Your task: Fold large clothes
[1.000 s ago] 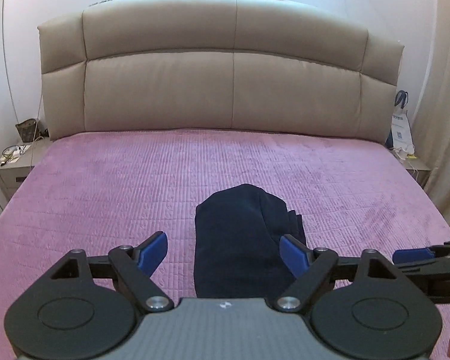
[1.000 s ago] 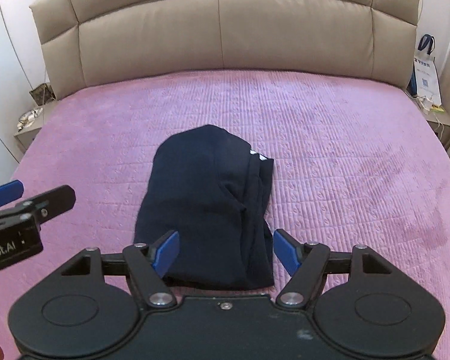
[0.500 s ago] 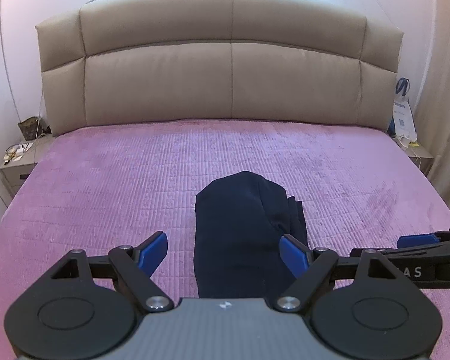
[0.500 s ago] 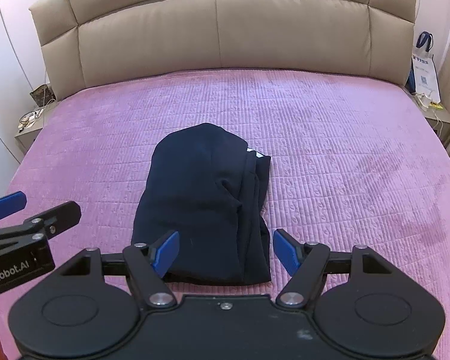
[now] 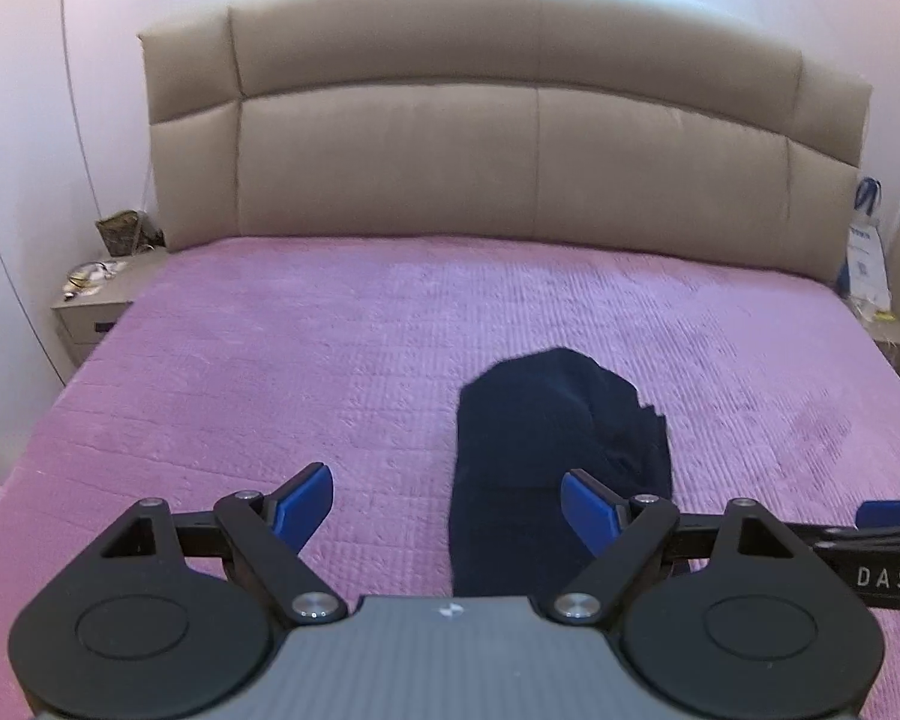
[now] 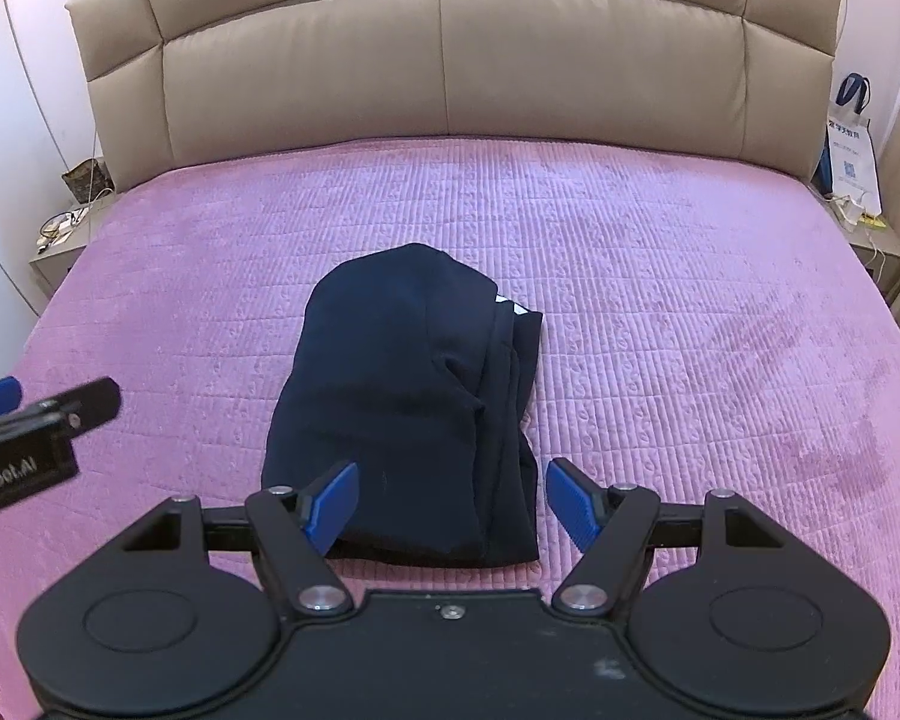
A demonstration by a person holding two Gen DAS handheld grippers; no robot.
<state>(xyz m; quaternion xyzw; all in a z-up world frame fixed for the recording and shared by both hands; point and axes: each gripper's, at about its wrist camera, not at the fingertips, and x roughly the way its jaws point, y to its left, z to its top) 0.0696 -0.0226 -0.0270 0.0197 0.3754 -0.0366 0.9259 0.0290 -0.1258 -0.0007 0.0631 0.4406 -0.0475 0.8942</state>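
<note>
On the quilted purple bedspread a dark navy garment, folded into a compact bundle, is laid flat, while the left gripper and right gripper are held above it wide open and empty, presumably because folding is judged nearly done.

bare bedspread all round folded garment; headboard behind
</note>
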